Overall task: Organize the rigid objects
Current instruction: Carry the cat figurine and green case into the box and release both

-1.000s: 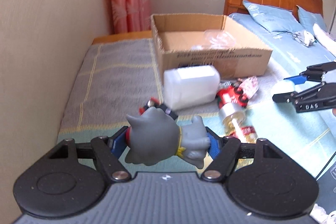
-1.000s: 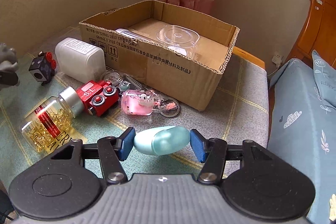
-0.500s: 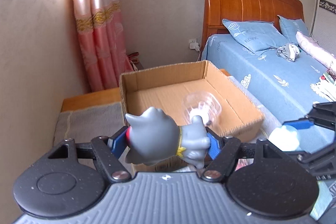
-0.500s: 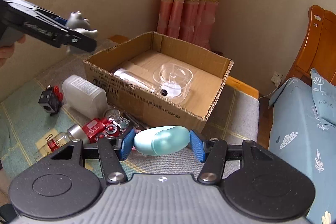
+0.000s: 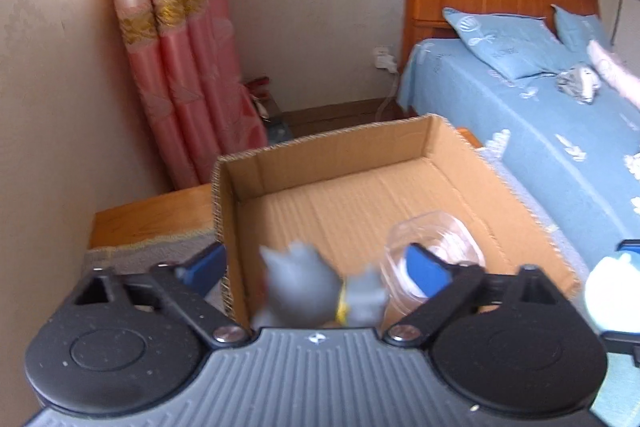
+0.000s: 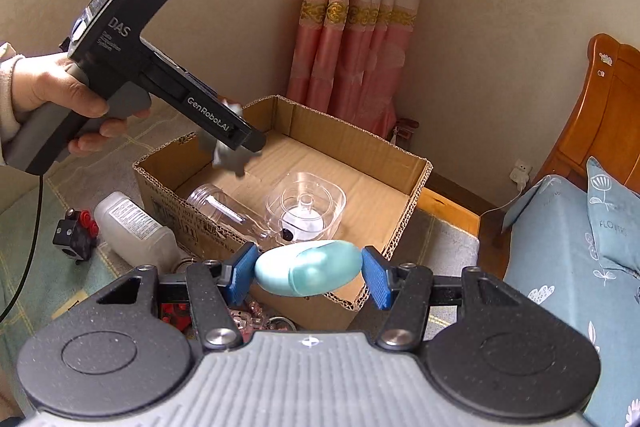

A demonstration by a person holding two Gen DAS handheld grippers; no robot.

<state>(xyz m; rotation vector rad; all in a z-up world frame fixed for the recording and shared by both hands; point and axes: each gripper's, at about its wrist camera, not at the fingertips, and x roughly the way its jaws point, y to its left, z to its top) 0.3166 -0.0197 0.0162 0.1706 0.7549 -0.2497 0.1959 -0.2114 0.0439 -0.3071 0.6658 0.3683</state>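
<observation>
Blue pads of the right claw [image 6: 308,273] clamp a pale teal oval case [image 6: 310,267] at lower centre. Beyond, the left claw [image 5: 316,267], jaws just sprung wide, lets a blurred grey cat figure [image 5: 308,287] hang loose above the cardboard box [image 6: 400,195].

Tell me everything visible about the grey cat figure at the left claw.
The grey cat figure is a small, smooth, plastic-looking toy with pointed ears and a yellow collar, blurred in both views. It sits between the blue pads of the left claw, whose jaws have just been opening and no longer press on it. It hangs over the near left corner of the cardboard box, apparently dropping in.
</observation>
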